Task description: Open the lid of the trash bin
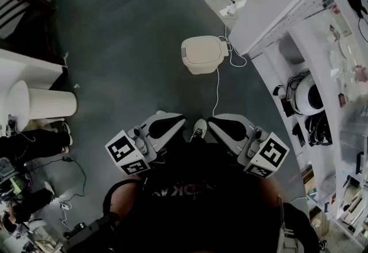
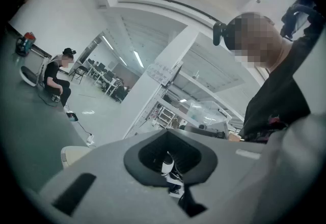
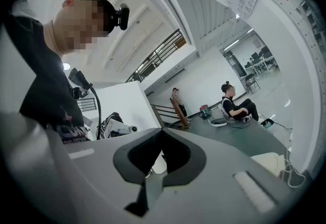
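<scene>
The cream trash bin (image 1: 202, 54) stands on the dark floor ahead of me, its lid down flat. Both grippers hang well short of it, close to my body, tips turned inward toward each other over my shoe (image 1: 199, 129). My left gripper (image 1: 180, 122) is shut with nothing in it, and so is my right gripper (image 1: 211, 124). In the left gripper view the shut jaws (image 2: 177, 188) fill the foreground and the bin (image 2: 73, 155) peeks out at the lower left. In the right gripper view the bin (image 3: 275, 162) shows at the lower right, beyond the shut gripper (image 3: 148, 187).
A white cable (image 1: 218, 82) runs from the bin toward my feet. A ribbed white cylinder (image 1: 45, 103) lies at the left. White shelving (image 1: 322, 91) with gear lines the right side. A seated person (image 3: 235, 107) is far across the floor.
</scene>
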`<state>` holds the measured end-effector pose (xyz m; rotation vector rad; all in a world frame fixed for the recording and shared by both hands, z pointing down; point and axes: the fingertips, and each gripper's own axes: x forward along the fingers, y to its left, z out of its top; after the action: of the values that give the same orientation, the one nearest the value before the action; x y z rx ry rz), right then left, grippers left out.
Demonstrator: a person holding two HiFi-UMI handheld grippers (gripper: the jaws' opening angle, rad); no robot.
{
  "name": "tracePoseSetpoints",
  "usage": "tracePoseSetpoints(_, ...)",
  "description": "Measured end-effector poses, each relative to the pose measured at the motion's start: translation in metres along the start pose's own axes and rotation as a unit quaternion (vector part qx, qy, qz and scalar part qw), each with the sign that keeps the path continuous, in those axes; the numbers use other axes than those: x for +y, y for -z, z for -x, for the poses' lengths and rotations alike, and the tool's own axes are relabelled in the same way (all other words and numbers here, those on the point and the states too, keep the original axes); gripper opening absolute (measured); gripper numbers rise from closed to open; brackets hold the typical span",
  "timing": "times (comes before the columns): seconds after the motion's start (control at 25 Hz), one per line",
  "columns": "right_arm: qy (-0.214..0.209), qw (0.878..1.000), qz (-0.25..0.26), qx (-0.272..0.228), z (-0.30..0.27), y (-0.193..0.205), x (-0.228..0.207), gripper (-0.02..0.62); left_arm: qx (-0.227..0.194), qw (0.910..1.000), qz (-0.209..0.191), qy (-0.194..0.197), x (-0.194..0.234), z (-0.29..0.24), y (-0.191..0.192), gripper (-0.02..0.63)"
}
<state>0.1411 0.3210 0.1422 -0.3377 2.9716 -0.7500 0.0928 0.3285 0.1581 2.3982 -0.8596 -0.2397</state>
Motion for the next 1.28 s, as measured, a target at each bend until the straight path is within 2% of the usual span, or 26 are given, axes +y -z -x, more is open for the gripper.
tracePoseSetpoints(0.4, -0.023, 1.0, 0.002, -0.005, -0.003, -0.006, 0.006, 0.008, -0.004, 1.0, 0.0, -0.004, 0.001, 0.001, -0.004, 0.0)
tracePoseSetpoints(0.8, -0.02, 1.0, 0.004, 0.001, -0.002, -0.002, 0.008, 0.008, -0.009, 0.9999, -0.009, -0.007, 0.003, 0.006, -0.006, 0.002)
tracePoseSetpoints(0.92, -0.022, 1.0, 0.003, -0.02, -0.002, -0.012, 0.009, 0.008, -0.008, 0.9998, -0.016, -0.005, 0.0, 0.006, -0.009, 0.002)
tracePoseSetpoints(1.28, -0.015, 1.0, 0.004, -0.025, 0.008, -0.016, 0.009, 0.008, 0.003, 0.9996, -0.028, -0.002, -0.008, 0.004, -0.011, 0.002)
